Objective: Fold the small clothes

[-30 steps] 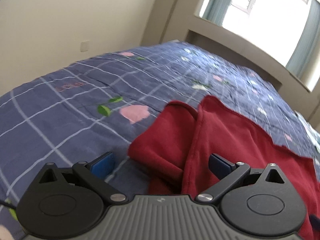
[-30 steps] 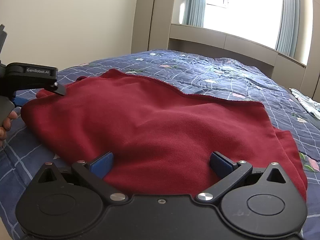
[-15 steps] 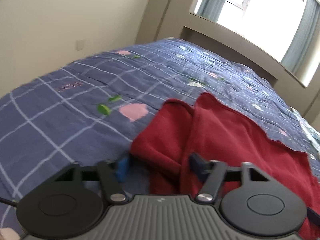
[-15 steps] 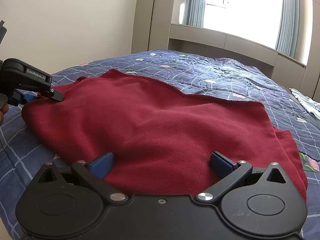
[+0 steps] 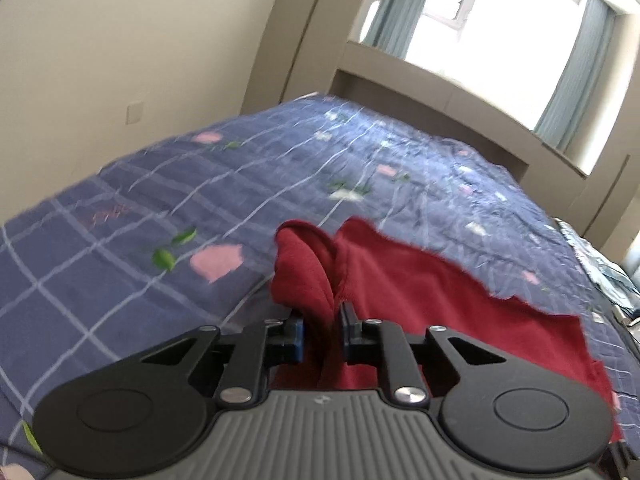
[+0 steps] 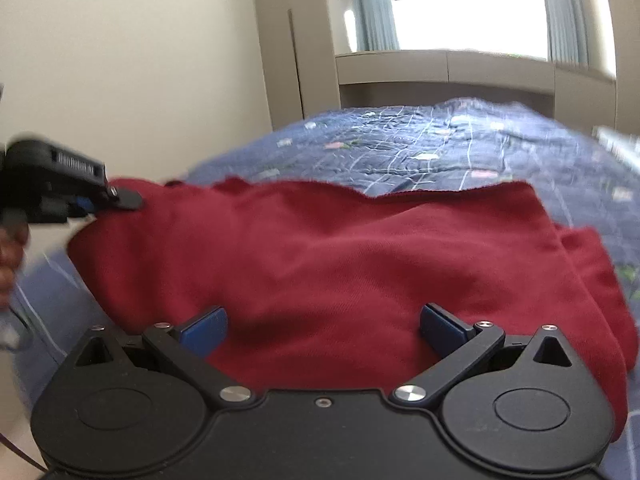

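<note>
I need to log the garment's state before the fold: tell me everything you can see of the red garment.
The red garment is dark red, soft knit-looking cloth, spread mostly flat on the blue checked bedspread, its far edge wavy. At one end a bunched fold stands between the pads of the left gripper, whose jaws are closing on it. The right gripper hangs open over the near edge, gripping nothing.

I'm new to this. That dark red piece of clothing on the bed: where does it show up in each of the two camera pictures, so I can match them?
Left wrist view: the red garment fills the lower right; a bunched fold sits between the left gripper as its jaws are closing.
Right wrist view: it spreads across the middle, beyond the open right gripper; the left gripper pinches its left end.
Shared landmark: the blue checked bedspread.
</note>
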### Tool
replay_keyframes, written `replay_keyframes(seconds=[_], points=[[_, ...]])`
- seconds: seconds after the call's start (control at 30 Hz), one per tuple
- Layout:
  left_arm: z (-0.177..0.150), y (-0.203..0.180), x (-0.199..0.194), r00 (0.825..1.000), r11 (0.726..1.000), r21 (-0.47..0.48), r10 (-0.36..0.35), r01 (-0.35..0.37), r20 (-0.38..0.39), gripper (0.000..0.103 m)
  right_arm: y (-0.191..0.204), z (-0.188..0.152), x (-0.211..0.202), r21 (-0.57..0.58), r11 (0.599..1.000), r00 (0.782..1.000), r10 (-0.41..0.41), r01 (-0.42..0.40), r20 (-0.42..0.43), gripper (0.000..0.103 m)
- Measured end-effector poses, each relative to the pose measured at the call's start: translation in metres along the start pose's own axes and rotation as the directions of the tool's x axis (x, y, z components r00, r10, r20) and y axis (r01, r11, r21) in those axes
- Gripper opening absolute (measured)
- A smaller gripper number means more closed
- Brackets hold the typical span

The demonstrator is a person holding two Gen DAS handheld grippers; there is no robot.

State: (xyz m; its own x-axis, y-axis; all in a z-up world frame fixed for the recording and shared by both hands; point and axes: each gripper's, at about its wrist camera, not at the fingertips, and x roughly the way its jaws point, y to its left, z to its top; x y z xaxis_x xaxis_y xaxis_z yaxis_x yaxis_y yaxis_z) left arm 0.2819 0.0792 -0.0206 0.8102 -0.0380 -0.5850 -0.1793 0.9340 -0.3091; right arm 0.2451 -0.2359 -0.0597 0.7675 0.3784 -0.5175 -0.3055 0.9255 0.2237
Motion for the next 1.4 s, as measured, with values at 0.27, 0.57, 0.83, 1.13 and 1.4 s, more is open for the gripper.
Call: replay_keyframes(seconds=[0.27, 0.57, 0.83, 1.13, 1.4], points=[[0.03, -0.079, -0.025, 0.993, 0.983, 0.15, -0.111, 0.103, 0.047, 0.016, -0.053, 0.012, -0.045, 0.093, 0.994, 0.997, -0.066, 0.062, 0.039, 0.103], [0.01, -0.226, -0.029, 0.942, 0.858, 0.407, -0.336, 0.313, -0.018, 0.016, -0.123, -0.019, -0.122, 0.203, 0.956, 0.972, -0.229, 0.214, 0.051, 0.103], [-0.076, -0.308, -0.018, 0.9, 0.743, 0.51, -0.389, 0.433, -0.197, 0.015, -0.151, -0.052, -0.162, 0.263, 0.921, 0.954, -0.298, 0.286, 0.006, 0.103], [-0.112, -0.307, -0.004, 0.884, 0.735, 0.494, -0.361, 0.465, -0.295, 0.033, -0.16, -0.065, -0.167, 0.299, 0.909, 0.953, -0.304, 0.291, -0.003, 0.103], [-0.082, -0.283, -0.021, 0.875, 0.787, 0.382, -0.419, 0.484, -0.244, 0.098, -0.159, -0.058, -0.166, 0.315, 0.901, 0.949, -0.315, 0.297, 0.005, 0.103]])
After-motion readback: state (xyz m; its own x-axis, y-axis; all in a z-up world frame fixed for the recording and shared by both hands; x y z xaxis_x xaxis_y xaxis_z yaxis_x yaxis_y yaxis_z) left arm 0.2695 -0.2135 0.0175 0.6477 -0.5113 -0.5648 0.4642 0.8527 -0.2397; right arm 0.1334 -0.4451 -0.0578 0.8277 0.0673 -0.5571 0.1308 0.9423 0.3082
